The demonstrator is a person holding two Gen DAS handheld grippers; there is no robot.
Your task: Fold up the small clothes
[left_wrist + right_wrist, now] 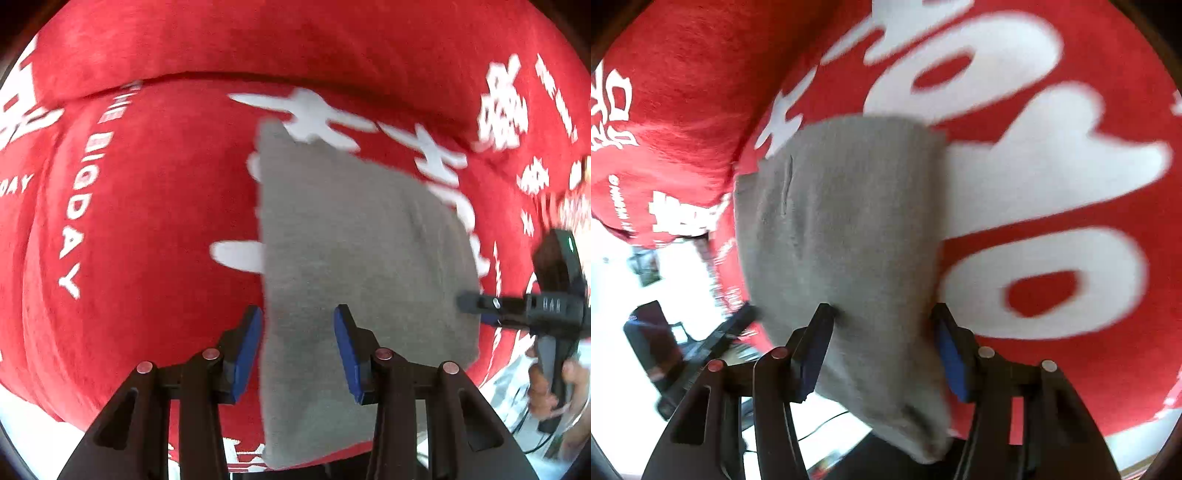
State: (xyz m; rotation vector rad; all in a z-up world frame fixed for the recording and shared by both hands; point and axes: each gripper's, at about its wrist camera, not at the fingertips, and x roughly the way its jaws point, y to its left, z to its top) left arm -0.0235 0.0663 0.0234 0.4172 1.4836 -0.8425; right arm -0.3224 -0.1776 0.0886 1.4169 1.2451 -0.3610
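Note:
A small grey garment (354,258) lies folded flat on a red cloth with white lettering (147,192). My left gripper (298,317) is open, its blue pads either side of the garment's near left edge. The right gripper (476,306) shows in the left wrist view at the garment's right edge, held by a hand (550,384). In the right wrist view the grey garment (842,229) lies between the open fingers of my right gripper (882,314), over the red cloth (1052,221).
The red cloth has a raised fold (258,79) behind the garment. Past its edge is a bright white floor area (683,288) with dark objects (650,339) and cables (820,424).

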